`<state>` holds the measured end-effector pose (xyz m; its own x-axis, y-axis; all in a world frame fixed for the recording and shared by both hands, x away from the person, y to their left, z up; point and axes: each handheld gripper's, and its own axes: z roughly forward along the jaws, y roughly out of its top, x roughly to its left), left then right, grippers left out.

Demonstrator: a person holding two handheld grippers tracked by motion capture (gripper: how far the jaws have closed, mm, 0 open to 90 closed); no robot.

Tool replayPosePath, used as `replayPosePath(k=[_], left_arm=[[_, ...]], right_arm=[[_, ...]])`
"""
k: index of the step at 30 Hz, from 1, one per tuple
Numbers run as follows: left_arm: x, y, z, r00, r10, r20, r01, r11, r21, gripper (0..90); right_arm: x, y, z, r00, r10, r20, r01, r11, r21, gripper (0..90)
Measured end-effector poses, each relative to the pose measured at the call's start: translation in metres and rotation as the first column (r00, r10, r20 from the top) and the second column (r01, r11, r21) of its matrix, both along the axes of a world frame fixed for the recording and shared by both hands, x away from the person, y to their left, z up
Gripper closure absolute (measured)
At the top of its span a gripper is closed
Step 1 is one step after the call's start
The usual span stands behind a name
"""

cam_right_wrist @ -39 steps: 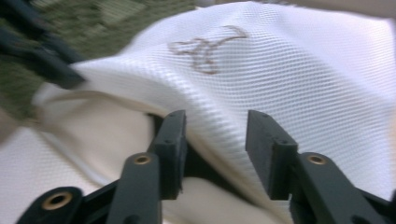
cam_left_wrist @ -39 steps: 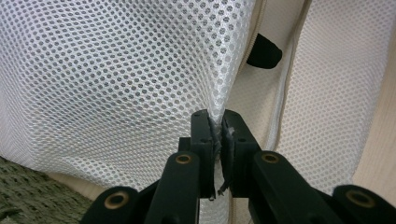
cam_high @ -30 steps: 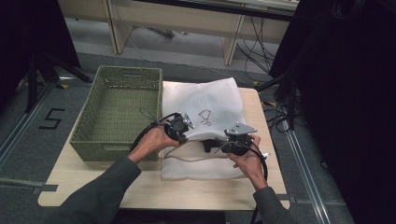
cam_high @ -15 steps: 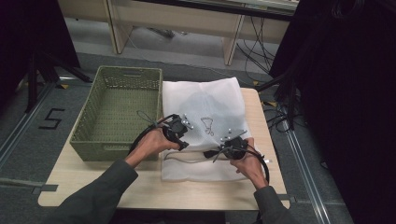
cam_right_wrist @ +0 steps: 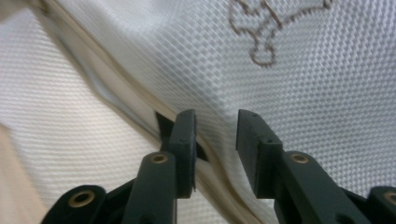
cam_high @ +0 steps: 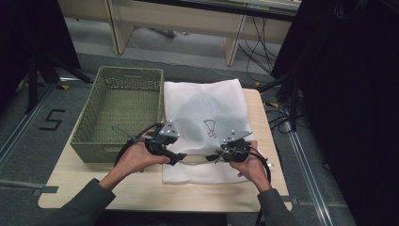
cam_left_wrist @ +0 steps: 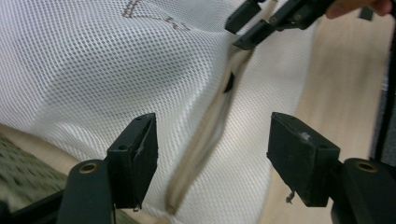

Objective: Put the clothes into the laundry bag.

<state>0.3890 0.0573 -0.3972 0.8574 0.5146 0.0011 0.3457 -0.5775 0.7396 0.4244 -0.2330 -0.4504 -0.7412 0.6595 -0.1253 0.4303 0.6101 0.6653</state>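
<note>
A white mesh bag [cam_high: 207,117] with a small brown embroidered mark [cam_high: 210,127] lies flat on the wooden table. A beige zipper seam [cam_left_wrist: 205,135] crosses its near part, with a small black pull [cam_right_wrist: 163,123] on it. My left gripper [cam_high: 176,157] hovers over the seam's left end, open wide with nothing between its fingers [cam_left_wrist: 135,158]. My right gripper [cam_high: 217,157] is at the seam farther right. Its jaws stand a narrow gap apart over the mesh, and the black pull sits just outside one fingertip [cam_right_wrist: 184,140]. The right gripper [cam_left_wrist: 254,21] also appears in the left gripper view.
A green woven basket [cam_high: 117,113] stands at the left of the table, touching the bag's left edge. Bare wood [cam_high: 141,188] runs along the near edge in front of the bag. Dark curtains and cables surround the table.
The raised, folded front of the bag has settled flat. Both grippers have come down and closer together along the zipper seam.
</note>
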Motion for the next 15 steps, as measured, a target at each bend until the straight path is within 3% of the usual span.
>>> replayPosePath(k=[3,6,9,10,11,12,13,15], left_arm=[[-0.014,0.009,-0.003,0.9999,0.0,-0.013,0.0,1.0,0.002,32.9],[-0.024,0.019,-0.008,0.9997,-0.009,-0.024,0.009,0.9999,-0.009,32.9],[-0.034,0.029,-0.015,0.9994,0.006,-0.035,-0.006,0.9999,-0.011,32.9],[-0.035,0.033,-0.017,0.9997,-0.002,-0.022,0.002,1.0,-0.001,32.9],[-0.037,0.034,-0.019,0.9994,0.006,-0.035,-0.006,1.0,-0.002,32.8],[-0.04,0.037,-0.022,0.9991,0.014,-0.041,-0.014,0.9999,-0.006,32.7],[-0.041,0.04,-0.024,0.9987,0.023,-0.045,-0.023,0.9997,-0.009,32.6],[-0.045,0.045,-0.027,0.9982,0.035,-0.049,-0.035,0.9993,-0.009,32.5]], right_arm=[[-0.007,0.007,0.005,0.9994,0.028,0.019,-0.028,1.0,0.009,72.0],[-0.011,0.014,0.005,0.9985,0.054,0.006,-0.054,0.999,-0.008,70.5],[-0.01,0.018,0.003,0.9969,0.069,0.037,-0.068,0.997,-0.024,68.3],[-0.01,0.018,0.005,0.9973,0.069,0.026,-0.069,0.997,-0.022,67.7],[-0.009,0.019,0.005,0.9968,0.06,0.053,-0.06,0.998,-0.004,66.6],[-0.009,0.02,0.007,0.998,0.048,0.04,-0.048,0.999,-0.004,65.2],[-0.007,0.021,0.007,0.9969,0.039,0.069,-0.039,0.999,0.004,63.1],[-0.003,0.021,0.009,0.997,0.022,0.074,-0.022,1.0,0.009,61.8]])
